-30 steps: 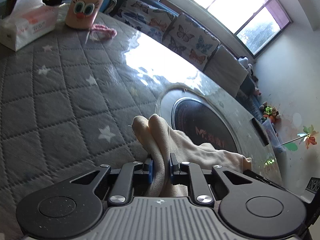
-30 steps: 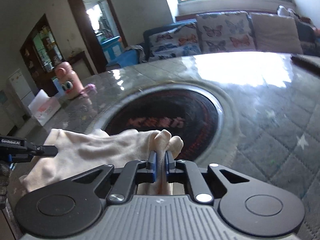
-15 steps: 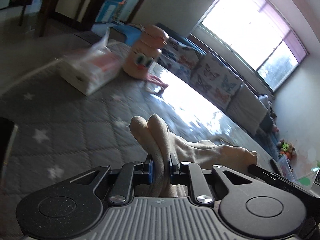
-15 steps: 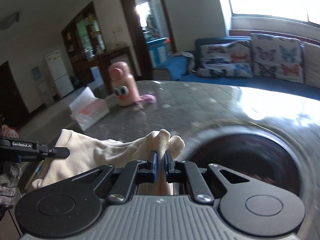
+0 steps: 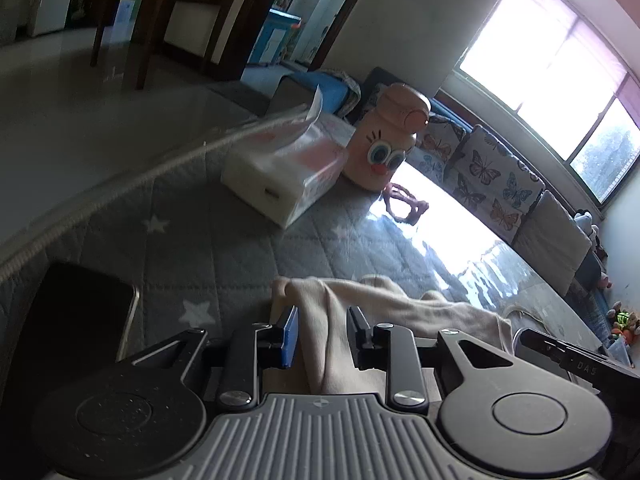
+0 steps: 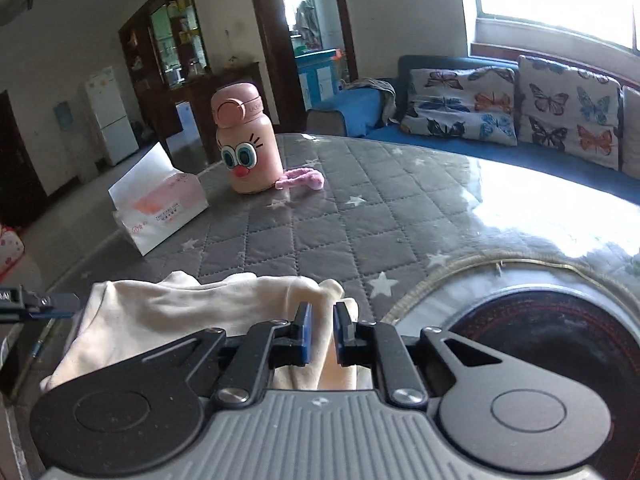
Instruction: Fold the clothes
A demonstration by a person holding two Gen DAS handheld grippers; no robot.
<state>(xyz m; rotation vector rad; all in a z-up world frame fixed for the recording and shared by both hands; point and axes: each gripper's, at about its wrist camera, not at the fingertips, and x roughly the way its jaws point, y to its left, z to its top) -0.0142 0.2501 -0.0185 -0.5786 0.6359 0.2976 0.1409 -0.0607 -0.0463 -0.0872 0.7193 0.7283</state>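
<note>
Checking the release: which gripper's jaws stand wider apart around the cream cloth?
The left gripper: its jaws stand well apart, with the cream cloth lying between them. The right gripper has its jaws far closer together around its fold.

Bright window (image 5: 560,60) backlight, table (image 6: 540,200) glare, fisheye edges, perhaps slight motion blur

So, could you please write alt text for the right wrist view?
The right gripper, jaws slightly parted, has cream cloth between them on a grey quilted table. Behind stand a pink cartoon-face bottle and a tissue pack.
</note>
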